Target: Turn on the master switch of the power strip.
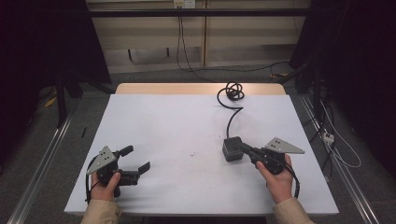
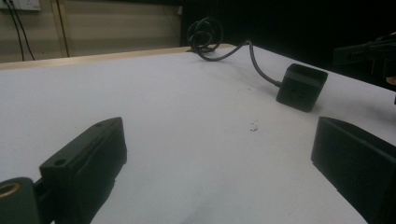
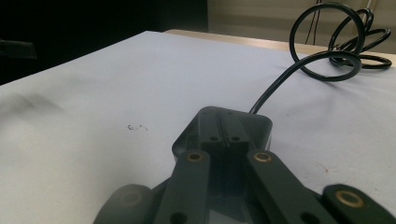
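High view: coiled black cable (image 1: 232,93) lying beyond right gripper (image 1: 243,150), jaws closed together over dark cube socket (image 1: 232,149); left gripper view: left gripper (image 2: 219,158) gaping, released, cube ahead-right; right gripper view: glossy rounded cube (image 3: 224,128) sitting under clenched tips.

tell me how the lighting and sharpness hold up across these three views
High view: white table evenly lit, surroundings almost black. Left gripper view: near jaws soft and dim, the black cube sharper. Right gripper view: the right gripper looms dark over the cube, coiled cable crisp, a grey smudge of shadow at left.
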Tool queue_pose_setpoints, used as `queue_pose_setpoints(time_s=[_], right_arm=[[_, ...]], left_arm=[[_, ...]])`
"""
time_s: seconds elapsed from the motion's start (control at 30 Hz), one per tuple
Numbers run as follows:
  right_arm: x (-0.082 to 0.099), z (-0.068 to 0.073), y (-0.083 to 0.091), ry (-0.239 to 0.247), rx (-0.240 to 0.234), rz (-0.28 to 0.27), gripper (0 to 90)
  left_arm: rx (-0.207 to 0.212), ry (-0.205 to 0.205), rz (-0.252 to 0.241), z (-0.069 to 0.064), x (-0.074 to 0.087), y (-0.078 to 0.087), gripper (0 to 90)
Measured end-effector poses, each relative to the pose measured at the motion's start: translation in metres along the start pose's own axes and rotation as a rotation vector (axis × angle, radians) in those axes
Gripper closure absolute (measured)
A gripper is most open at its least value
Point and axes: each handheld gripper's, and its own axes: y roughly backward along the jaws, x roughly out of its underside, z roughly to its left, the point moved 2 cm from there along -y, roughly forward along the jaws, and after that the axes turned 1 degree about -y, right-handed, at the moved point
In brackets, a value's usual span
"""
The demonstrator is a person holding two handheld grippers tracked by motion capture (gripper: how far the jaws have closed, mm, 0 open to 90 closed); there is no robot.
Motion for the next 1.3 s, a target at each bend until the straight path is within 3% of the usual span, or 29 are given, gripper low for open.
queue_pose_setpoints(time_s=[1.3], right_arm=[[-0.001,0.002,-0.02,0.067,0.015,0.055,90.0]], left_arm=[[0.006,0.001,-0.001,0.0,0.001,0.0,3.1]])
